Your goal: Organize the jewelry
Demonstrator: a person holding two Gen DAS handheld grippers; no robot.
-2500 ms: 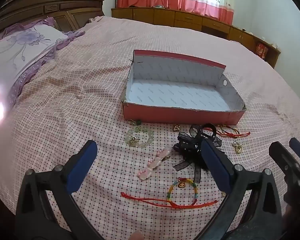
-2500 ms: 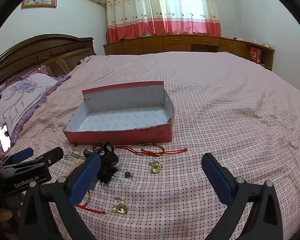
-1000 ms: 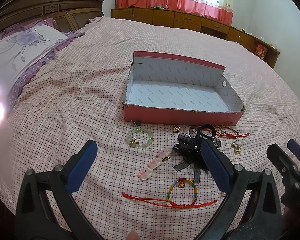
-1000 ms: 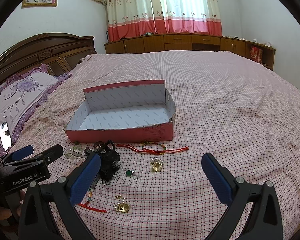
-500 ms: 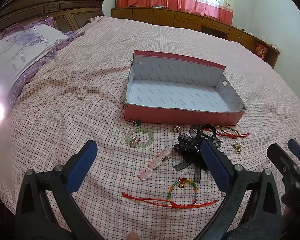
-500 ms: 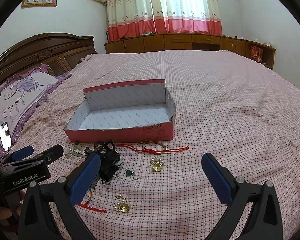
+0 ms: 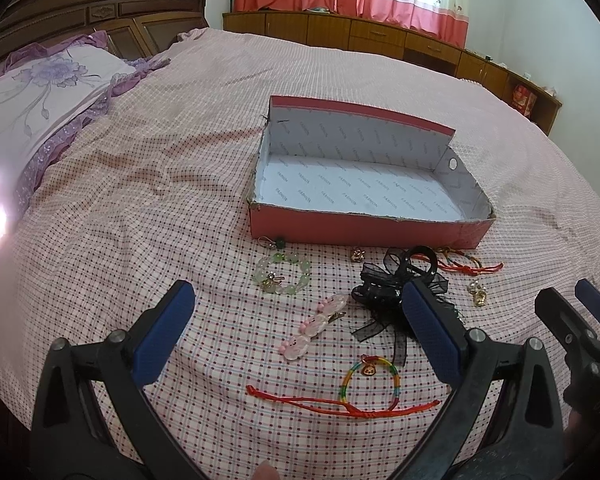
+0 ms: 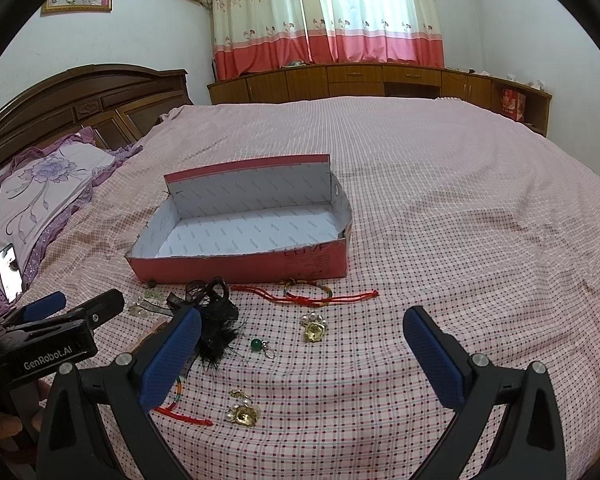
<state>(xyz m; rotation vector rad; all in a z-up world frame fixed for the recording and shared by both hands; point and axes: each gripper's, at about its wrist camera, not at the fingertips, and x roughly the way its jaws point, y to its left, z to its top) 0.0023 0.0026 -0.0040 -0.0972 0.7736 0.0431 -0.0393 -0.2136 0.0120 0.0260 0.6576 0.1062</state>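
Note:
An empty red cardboard box (image 7: 364, 232) (image 8: 244, 268) with a white lining sits on the checked bedspread. Jewelry lies scattered in front of it: a green bead bracelet (image 7: 283, 273), a pink hair clip (image 7: 315, 326), a black bow clip (image 7: 396, 284) (image 8: 212, 308), a rainbow bracelet on red cord (image 7: 374, 384), a red cord bracelet (image 8: 306, 295), gold brooches (image 8: 313, 328) (image 8: 244, 414) and a green bead earring (image 8: 260, 346). My left gripper (image 7: 296, 336) is open and empty above the pink clip. My right gripper (image 8: 300, 354) is open and empty above the brooches.
A lilac flowered pillow (image 7: 40, 92) and a dark wooden headboard (image 7: 88, 12) are at the left. A phone (image 8: 9, 266) lies by the pillow. Wooden cabinets (image 8: 380, 80) line the far wall under red and white curtains. The bedspread stretches wide to the right.
Both grippers stay open and nearly still; the views shift only very slightly. No item has moved.

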